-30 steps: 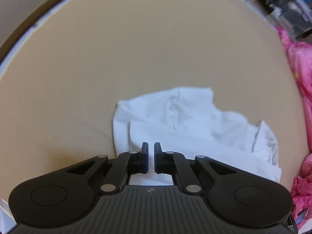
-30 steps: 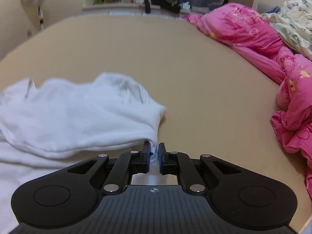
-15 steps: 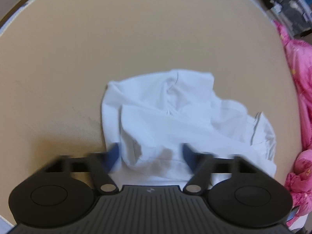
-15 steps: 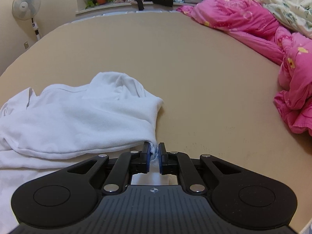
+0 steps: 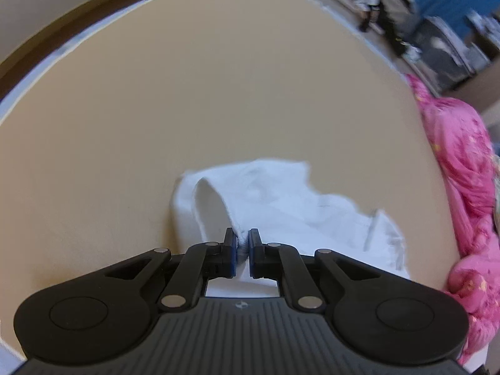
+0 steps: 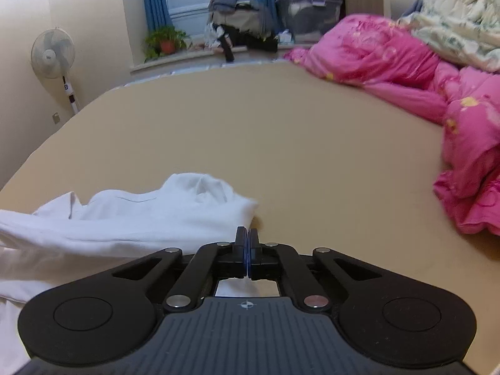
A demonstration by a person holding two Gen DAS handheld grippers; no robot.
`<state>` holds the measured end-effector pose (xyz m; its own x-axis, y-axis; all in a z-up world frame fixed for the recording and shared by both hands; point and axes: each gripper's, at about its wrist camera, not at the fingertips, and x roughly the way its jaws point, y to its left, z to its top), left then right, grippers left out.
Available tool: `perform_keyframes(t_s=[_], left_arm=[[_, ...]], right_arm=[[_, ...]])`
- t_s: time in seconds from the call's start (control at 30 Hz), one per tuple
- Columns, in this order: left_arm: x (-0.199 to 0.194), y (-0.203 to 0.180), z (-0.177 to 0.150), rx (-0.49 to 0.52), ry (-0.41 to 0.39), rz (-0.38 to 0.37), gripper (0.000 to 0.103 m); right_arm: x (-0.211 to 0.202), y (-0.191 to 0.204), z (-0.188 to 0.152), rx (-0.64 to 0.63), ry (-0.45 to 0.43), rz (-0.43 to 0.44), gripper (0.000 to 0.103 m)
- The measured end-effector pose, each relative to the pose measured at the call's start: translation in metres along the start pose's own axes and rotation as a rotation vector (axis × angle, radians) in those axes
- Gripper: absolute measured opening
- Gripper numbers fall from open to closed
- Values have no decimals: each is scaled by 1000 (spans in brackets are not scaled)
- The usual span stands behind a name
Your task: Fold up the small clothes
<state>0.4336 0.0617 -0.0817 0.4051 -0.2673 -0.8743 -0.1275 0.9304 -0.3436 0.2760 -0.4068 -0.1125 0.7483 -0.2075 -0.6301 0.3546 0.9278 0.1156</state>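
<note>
A white garment (image 5: 281, 200) lies crumpled on a tan bed (image 5: 187, 93), near the bed's right edge where a pink quilt (image 6: 390, 59) is heaped.

The left gripper (image 5: 240, 250) has its jaws clamped on a ribbed hem of the garment, and the cloth rises in a loop from the bed to the jaws. The right gripper (image 6: 247, 250) has its jaws pressed together; whether any cloth is pinched between them cannot be told from here, though the garment lies just beside and beneath them.

The step in hand looks like lifting an edge to carry it over for a fold. To do it well, the left grip should stay firm on the hem, the lift should be slow so the loose layers underneath do not drag, and both grippers should travel at the same height so the fold line stays straight. If the right jaws hold nothing, they need to take the matching corner first.

Half a second ago the left jaws were wide apart over the cloth; now they have closed on the hem and raised it. The right jaws then showed a bit of white cloth between them and a small gap; now they meet with no cloth visible.

Beyond the bed stand a fan (image 6: 53, 53) and a plant (image 6: 165, 42).
</note>
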Motion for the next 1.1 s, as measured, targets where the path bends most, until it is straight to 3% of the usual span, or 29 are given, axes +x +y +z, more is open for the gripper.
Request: perform_keyframes(t_s=[0.1,0.17,0.23,0.3,0.33,0.4,0.47,0.53,0.7,0.73,0.77,0.87,0.93,1.0,1.1], left_arm=[[49,25,-23,-13,148,108,8],[57,32,-34,-4,152,106,12],[51,29,-35,21,114,106,24],[45,22,-31,55,84,110,57],[42,18,-28,70,62,116,61],[36,9,-25,100,28,123,66],[33,3,-22,106,16,115,71],[30,-4,-24,119,10,110,74],[43,-17,-31,178,39,130,75],[49,-19,-31,185,43,137,75],[54,-21,-32,192,48,141,75],[65,-18,-32,195,63,169,75],[74,-14,-32,184,77,177,75],[79,-10,-32,160,88,172,75],[76,-6,-31,144,78,165,75]], right_arm=[[22,-12,-25,14,136,-53,0],[28,-21,-29,74,176,-48,1],[27,-26,-21,120,151,-25,3],[33,-30,-1,149,125,1,4],[39,-32,12,166,117,18,6],[57,-29,39,183,118,63,13],[83,-21,64,177,157,125,37],[113,-9,81,153,223,133,49],[175,16,82,14,369,5,47],[183,19,79,-25,392,-6,16],[184,21,79,-52,376,-10,4],[170,-8,100,133,222,56,3],[172,-37,103,322,211,102,3],[180,-42,95,305,216,23,0],[186,-49,83,275,233,-49,10]])
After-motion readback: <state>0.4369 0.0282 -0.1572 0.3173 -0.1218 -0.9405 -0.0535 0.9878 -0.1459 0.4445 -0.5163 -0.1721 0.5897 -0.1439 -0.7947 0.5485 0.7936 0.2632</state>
